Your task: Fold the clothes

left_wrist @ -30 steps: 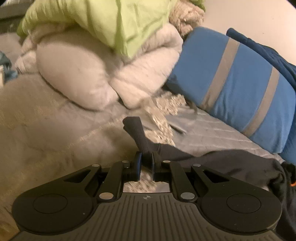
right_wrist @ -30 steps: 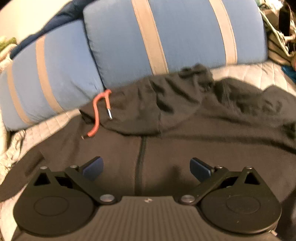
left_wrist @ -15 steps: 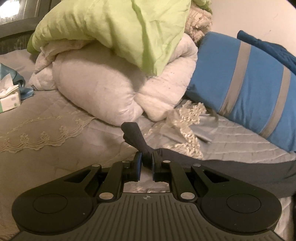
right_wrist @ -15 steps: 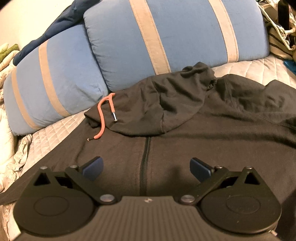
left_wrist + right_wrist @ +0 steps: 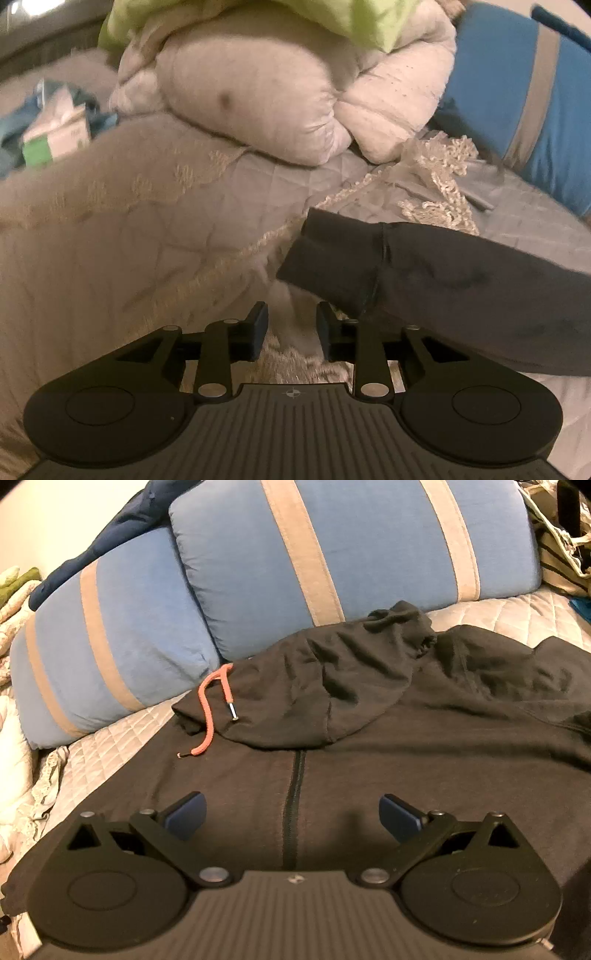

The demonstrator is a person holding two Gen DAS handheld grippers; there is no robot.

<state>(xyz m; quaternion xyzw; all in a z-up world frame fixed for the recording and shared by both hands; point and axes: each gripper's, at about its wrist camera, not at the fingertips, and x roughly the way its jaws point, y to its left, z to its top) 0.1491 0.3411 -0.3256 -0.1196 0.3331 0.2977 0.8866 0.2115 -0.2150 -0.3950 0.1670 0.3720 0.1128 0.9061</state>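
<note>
My left gripper (image 5: 291,326) is parted and holds nothing; between its fingers I see only the lace-edged quilt (image 5: 155,236). Just ahead and to the right lies the sleeve (image 5: 424,273) of the black hoodie, its cuff flat on the quilt, free of my fingers, with the right finger (image 5: 327,325) just beside its lower edge. Beyond the sleeve sits a heap of white bedding (image 5: 266,92) with a lime cloth (image 5: 354,18) on top, a blue striped pillow (image 5: 517,96) to the right, and a small white-and-green box (image 5: 55,133) far left, blurred.

My right gripper (image 5: 291,816) is spread wide and empty, hovering over the hoodie (image 5: 369,768). The hoodie lies spread on the bed, its zip (image 5: 293,801) running between my fingers. The hood (image 5: 332,686) is flopped over the chest, and an orange drawcord (image 5: 207,716) with a metal tip curls on its left edge. Behind stand two blue pillows (image 5: 332,554) with tan stripes; a dark blue cloth (image 5: 110,542) lies behind them, and some bags (image 5: 561,535) sit at the far right.
</note>
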